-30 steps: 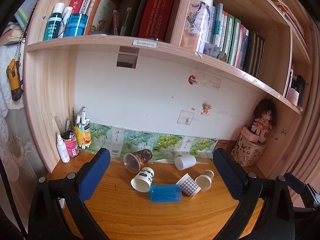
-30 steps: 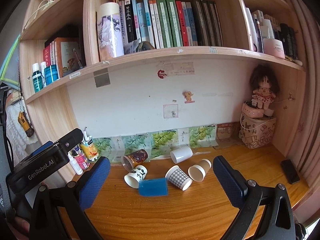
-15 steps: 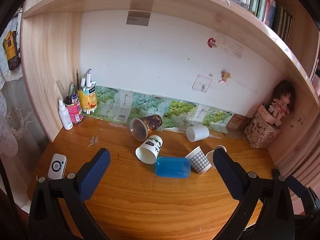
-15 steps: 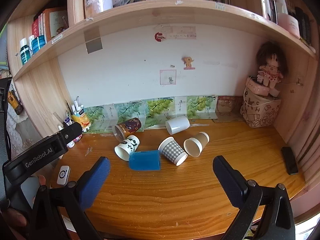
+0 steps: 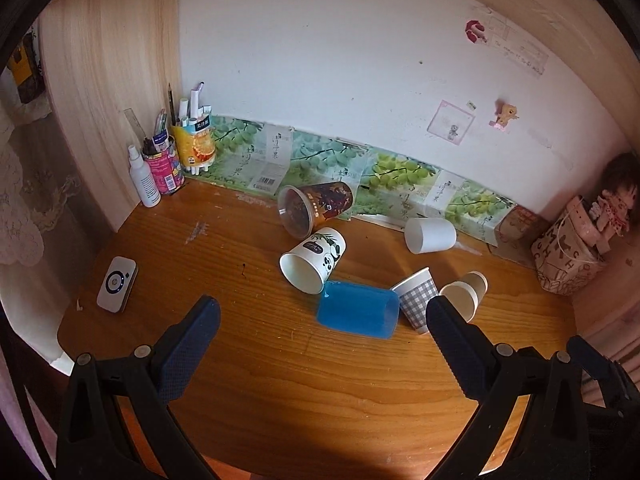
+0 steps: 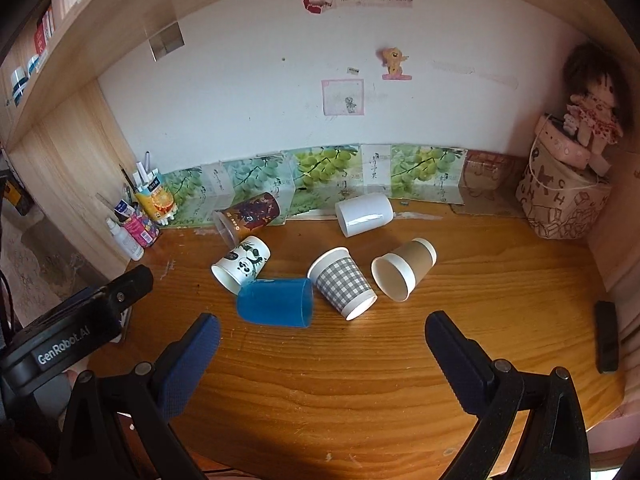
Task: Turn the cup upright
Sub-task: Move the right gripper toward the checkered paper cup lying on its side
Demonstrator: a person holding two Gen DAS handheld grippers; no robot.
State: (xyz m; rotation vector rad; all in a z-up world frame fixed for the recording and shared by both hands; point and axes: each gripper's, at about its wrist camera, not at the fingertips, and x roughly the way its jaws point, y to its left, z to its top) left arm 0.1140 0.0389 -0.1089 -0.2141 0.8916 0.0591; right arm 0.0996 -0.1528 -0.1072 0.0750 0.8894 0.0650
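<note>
Wood-grain bench (image 5: 280,380) fills the left wrist view, six cups lying tipped near the back wall: blue cup (image 5: 357,314) nearest, panda cup (image 5: 314,260) touching it. White remote (image 5: 117,284) shows only here. Left gripper (image 5: 320,344) jaws spread, empty.

Right wrist view adds a dark phone (image 6: 607,336), edge-blurred. Right gripper (image 6: 320,344) jaws spread, above the bench.

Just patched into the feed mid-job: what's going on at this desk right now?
Six cups lie tipped over on the wooden desk; none is upright. The left gripper and right gripper hover open and empty. Nearest are the blue cup, checked cup and brown-sleeved cup.
</note>
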